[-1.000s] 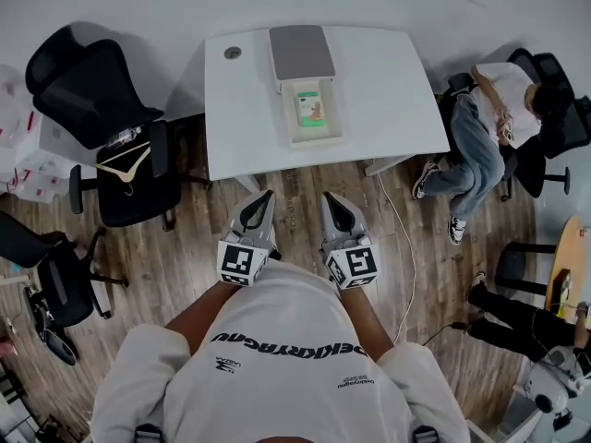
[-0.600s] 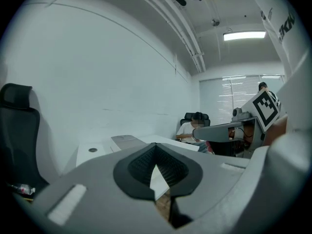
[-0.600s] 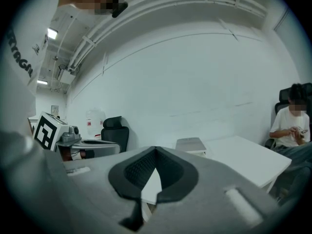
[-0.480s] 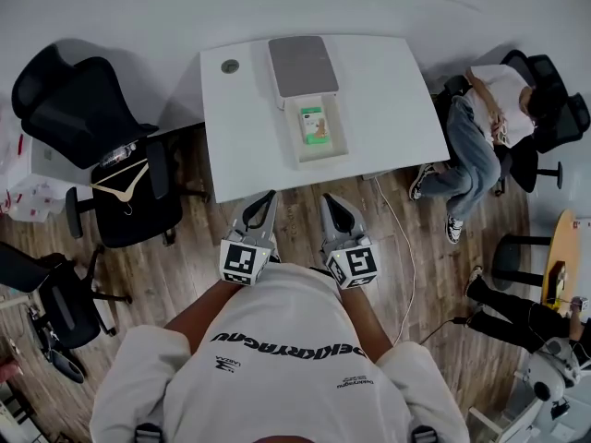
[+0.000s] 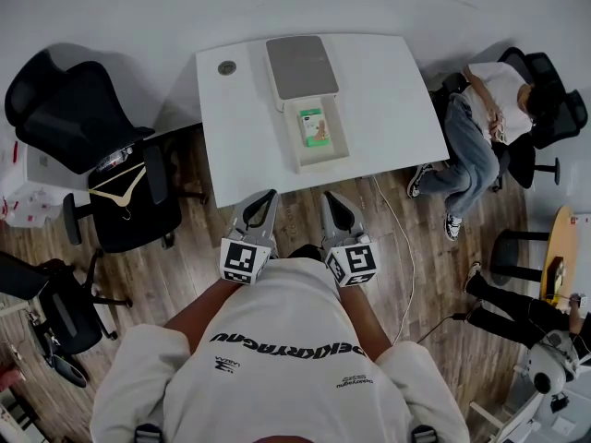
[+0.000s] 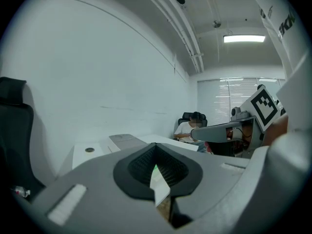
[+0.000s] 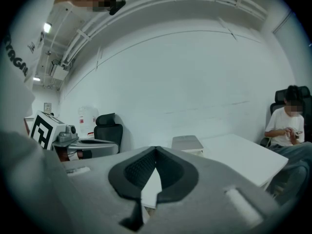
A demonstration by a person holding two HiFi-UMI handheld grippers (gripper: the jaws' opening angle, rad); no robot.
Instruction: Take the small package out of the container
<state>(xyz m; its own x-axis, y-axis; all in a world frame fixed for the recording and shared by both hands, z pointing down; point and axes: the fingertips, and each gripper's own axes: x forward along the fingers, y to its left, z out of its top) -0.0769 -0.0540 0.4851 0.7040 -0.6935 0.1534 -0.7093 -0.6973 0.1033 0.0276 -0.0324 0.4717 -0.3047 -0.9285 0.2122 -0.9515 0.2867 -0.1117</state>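
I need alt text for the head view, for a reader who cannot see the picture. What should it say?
Seen from above, a person stands before a white table, holding the left tongs and right tongs shut and empty, short of the table. On the table an open container holds a small green package; black chairs stand at the left.

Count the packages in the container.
1: the package lies in the far half of the open container on the table. Any beneath it would be hidden.

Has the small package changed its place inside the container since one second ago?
No. The small package lies in the same far half of the container, next to the grey lid.
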